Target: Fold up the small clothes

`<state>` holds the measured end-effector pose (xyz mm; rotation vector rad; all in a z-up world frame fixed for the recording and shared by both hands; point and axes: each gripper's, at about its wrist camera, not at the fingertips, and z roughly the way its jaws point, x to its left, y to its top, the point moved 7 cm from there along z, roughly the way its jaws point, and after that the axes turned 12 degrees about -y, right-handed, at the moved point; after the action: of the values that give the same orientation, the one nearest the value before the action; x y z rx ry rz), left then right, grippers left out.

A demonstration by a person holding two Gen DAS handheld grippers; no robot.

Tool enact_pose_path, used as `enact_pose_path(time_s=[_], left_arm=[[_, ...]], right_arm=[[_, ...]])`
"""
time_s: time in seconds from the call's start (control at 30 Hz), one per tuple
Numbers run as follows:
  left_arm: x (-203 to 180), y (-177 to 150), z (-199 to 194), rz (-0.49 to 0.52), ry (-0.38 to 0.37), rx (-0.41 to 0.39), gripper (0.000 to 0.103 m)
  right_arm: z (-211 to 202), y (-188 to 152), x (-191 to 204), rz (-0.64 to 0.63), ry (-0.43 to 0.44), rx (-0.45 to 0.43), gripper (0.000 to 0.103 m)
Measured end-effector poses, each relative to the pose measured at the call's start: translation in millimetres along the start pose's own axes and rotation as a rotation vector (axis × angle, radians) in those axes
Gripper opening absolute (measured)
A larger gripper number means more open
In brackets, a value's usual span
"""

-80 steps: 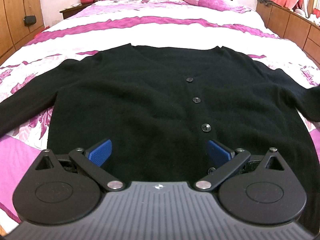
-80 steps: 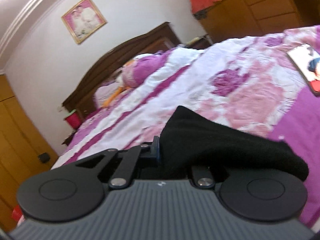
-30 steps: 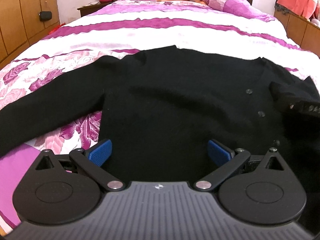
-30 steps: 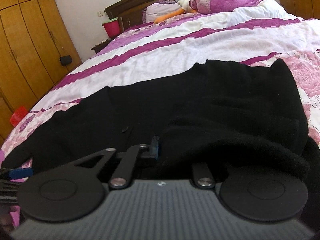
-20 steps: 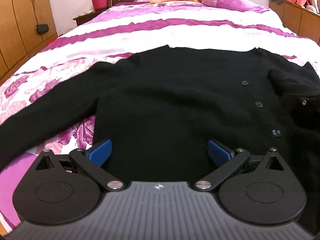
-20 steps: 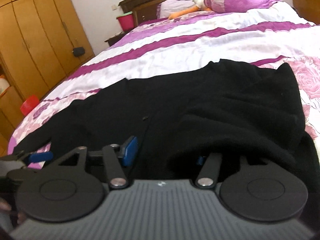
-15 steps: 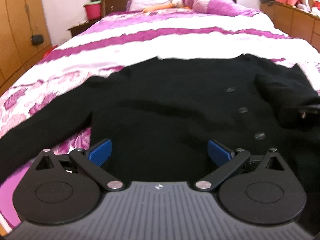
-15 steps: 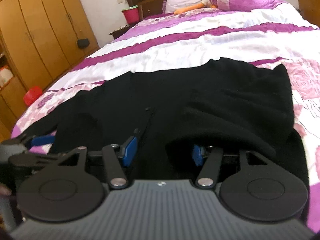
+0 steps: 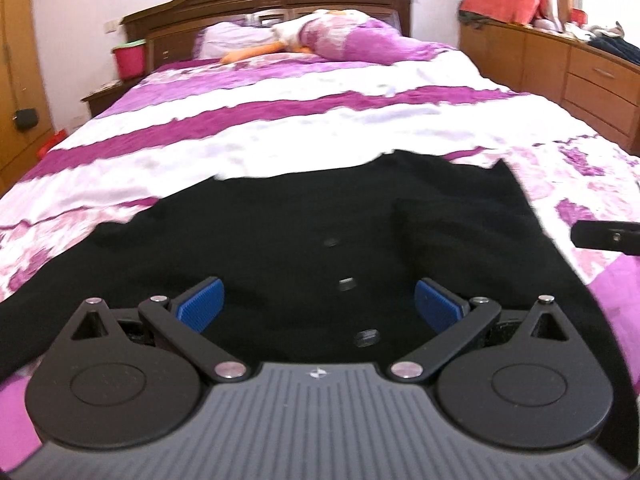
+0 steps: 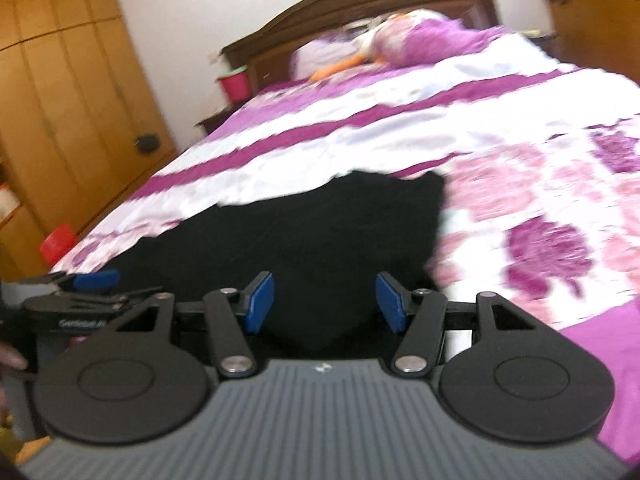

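Observation:
A black buttoned cardigan point(image 9: 280, 240) lies flat on the bed, its right sleeve point(image 9: 452, 228) folded over its front, its left sleeve stretched out to the left. My left gripper point(image 9: 318, 306) is open and empty, low over the cardigan's hem. My right gripper point(image 10: 325, 300) is open and empty over the folded sleeve point(image 10: 320, 240). The right gripper's tip shows at the right edge of the left wrist view point(image 9: 604, 236). The left gripper shows at the left in the right wrist view point(image 10: 80, 292).
The bed has a pink, purple and white floral cover point(image 9: 280, 132), with pillows point(image 9: 340, 36) at the wooden headboard. A wardrobe point(image 10: 60, 100) stands to the left, a wooden dresser point(image 9: 560, 60) to the right. A red bin point(image 9: 129, 58) sits on the nightstand.
My right gripper carried the right sleeve across the cardigan's front, opened and let it go, then drew back. My left gripper stayed open over the hem and shifted slightly.

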<state>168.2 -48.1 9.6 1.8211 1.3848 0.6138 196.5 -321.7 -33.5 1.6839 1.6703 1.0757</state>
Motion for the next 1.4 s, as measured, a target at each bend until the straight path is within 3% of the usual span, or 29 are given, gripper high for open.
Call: enact_pose_path(time_s=[0.23,0.37,0.5,0.67,0.8,0.9,0.93,1.03,1.23,1.3,1.4], left_arm=[[-63,15,22,0.084,-0.079,-0.01,0.103],[-93,12,41,0.134,-0.118,0.012,0.103],[-119,7,52,0.207,-0.164,-0.036,0.09],[-143,-1,64,0.27,-0.215,-0.013,0.082],[-155,-8,77,0.328,-0.203,0.003,0.077],[-156,-10,84,0.336,-0.165,-0.01,0.053],[-154,-10,86,0.333,-0.158,-0.01,0.05],[-150,-11,92,0.31,-0.162,0.003,0.048],[-163,-18,80,0.312,-0.264,-0.005,0.05],[-168,-21,83,0.343,-0.241,-0.007,0.051],[-167,-25,95,0.401,-0.103,-0.01,0.051]], right_arm=[[6,-10,-41,0.086,-0.141,0.032,0.059],[5,-18,-55,0.127,-0.15,0.032,0.059],[0,-22,-69,0.135,-0.19,0.01,0.059],[-2,-25,-85,0.165,-0.199,-0.002,0.059],[-2,-32,-91,0.189,-0.196,0.003,0.059],[0,-36,-91,0.196,-0.191,0.009,0.059],[0,-38,-91,0.195,-0.19,0.011,0.059],[0,-40,-90,0.19,-0.187,0.015,0.059],[-3,-41,-93,0.206,-0.192,0.003,0.059],[-2,-42,-94,0.212,-0.192,0.006,0.059],[-2,-46,-92,0.217,-0.19,0.022,0.059]])
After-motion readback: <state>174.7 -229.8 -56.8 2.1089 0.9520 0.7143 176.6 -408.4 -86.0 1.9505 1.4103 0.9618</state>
